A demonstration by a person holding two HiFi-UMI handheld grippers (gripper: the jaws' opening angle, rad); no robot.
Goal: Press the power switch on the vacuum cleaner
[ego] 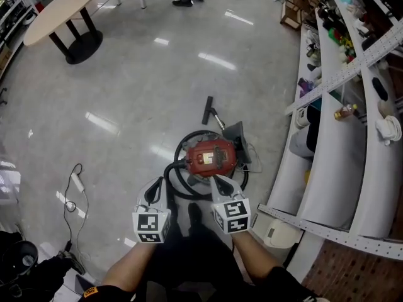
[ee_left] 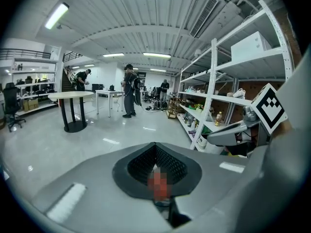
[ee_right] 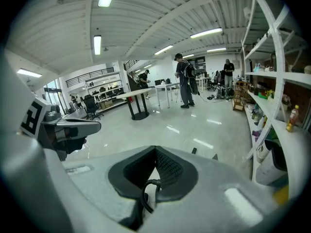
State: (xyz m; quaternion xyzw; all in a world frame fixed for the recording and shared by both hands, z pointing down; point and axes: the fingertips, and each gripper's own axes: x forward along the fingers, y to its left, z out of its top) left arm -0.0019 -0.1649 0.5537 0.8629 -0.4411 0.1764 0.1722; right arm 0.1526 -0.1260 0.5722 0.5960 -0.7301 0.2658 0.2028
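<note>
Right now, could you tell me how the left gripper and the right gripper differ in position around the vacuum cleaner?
The right gripper points at the near edge of the red vacuum cleaner; the left gripper sits off to its left, by the black hose. The right gripper reaches slightly further forward than the left gripper. Both have jaws together, holding nothing.

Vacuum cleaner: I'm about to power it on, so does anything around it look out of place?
The hose lies looped loosely around the vacuum cleaner, and a black nozzle lies on the floor beyond it. Nothing looks spilled or broken.
</note>
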